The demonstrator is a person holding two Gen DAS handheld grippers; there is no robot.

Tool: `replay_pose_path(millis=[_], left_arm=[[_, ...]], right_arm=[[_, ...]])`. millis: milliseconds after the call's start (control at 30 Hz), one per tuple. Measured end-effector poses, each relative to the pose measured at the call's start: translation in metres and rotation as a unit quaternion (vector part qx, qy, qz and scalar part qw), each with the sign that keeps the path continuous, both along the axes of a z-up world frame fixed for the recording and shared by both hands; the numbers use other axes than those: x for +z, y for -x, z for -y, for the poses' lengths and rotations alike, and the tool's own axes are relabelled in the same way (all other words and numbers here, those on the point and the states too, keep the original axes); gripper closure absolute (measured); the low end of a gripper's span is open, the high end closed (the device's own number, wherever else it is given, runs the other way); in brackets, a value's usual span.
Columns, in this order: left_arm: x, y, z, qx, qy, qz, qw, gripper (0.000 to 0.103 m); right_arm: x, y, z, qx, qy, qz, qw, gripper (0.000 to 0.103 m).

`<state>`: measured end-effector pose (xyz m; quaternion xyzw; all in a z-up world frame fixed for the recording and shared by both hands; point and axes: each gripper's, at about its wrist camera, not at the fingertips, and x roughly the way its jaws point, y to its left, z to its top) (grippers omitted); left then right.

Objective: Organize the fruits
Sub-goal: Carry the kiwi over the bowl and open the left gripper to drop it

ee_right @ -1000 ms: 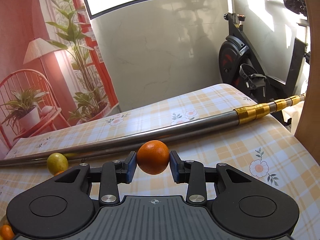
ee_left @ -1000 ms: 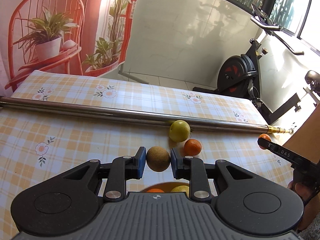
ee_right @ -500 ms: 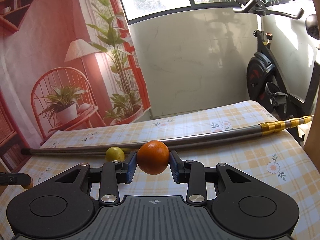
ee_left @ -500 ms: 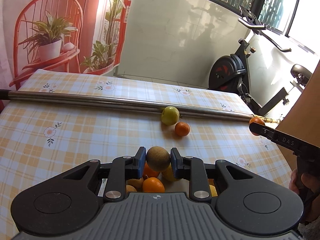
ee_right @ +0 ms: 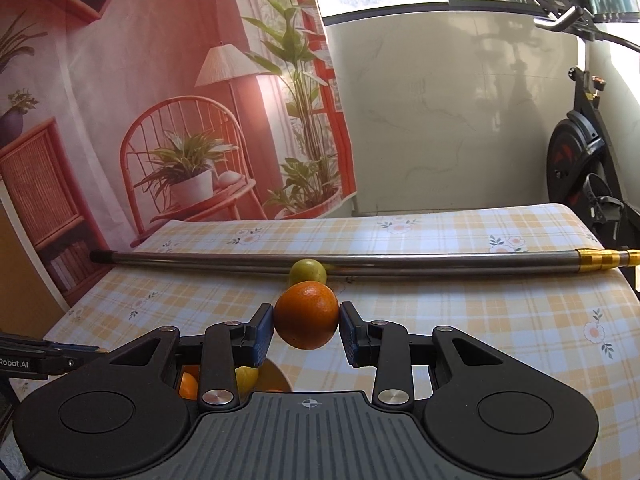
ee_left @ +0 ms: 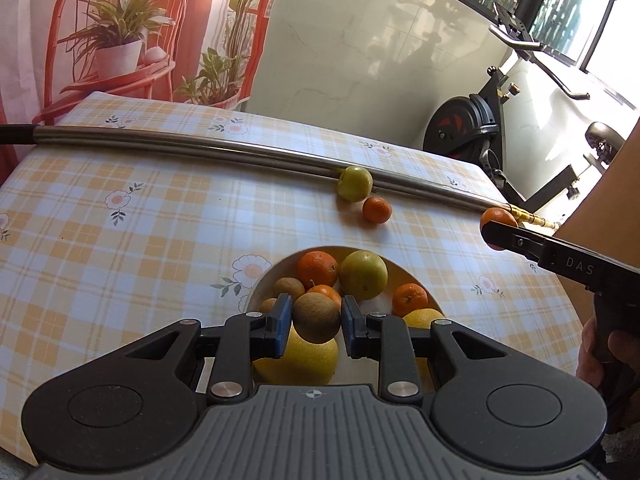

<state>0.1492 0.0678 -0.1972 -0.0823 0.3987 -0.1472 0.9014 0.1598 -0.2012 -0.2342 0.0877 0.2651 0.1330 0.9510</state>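
Note:
My left gripper (ee_left: 316, 322) is shut on a brown round fruit (ee_left: 317, 317) and holds it above a pale bowl (ee_left: 260, 286) filled with several oranges and yellow-green fruits. My right gripper (ee_right: 307, 326) is shut on an orange (ee_right: 307, 320) above the table; it also shows in the left wrist view (ee_left: 498, 218) at the right. A green-yellow fruit (ee_left: 355, 183) and a small orange (ee_left: 377, 210) lie on the cloth by the metal pole. The green-yellow fruit also shows in the right wrist view (ee_right: 307, 272). The bowl's edge (ee_right: 276, 376) shows under the right gripper.
A long metal pole (ee_left: 200, 150) lies across the checked tablecloth (ee_left: 120, 240) behind the fruit. An exercise bike (ee_left: 480, 124) stands past the table's far right edge. A printed backdrop (ee_right: 160, 120) hangs behind the table.
My left gripper has risen and pulled back with the brown fruit, so the bowl now shows below it. My right gripper has swung left with the orange.

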Motion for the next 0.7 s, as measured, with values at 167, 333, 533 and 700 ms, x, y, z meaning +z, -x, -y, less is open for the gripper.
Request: replay_pose_path(millis=[167, 333, 533, 700], left_arm=[[-0.006, 0.006, -0.001, -0.008, 0.001, -0.016, 0.9998, 0.075], [-0.009, 0.015, 0.001, -0.020, 0.002, -0.022, 0.9996, 0.075], [-0.018, 0.022, 0.009, -0.038, -0.012, -0.038, 0.9985, 0.075], [-0.026, 0.020, 0.014, -0.044, -0.020, -0.052, 0.9975, 0.075]], right_arm=[[-0.008, 0.002, -0.013, 0.019, 0.002, -0.018, 1.000, 0.070], [-0.012, 0.005, -0.018, 0.031, -0.002, -0.027, 0.999, 0.070], [-0.015, 0.011, -0.021, 0.043, -0.005, -0.031, 0.999, 0.070], [-0.020, 0.014, -0.022, 0.046, -0.008, -0.034, 0.998, 0.070]])
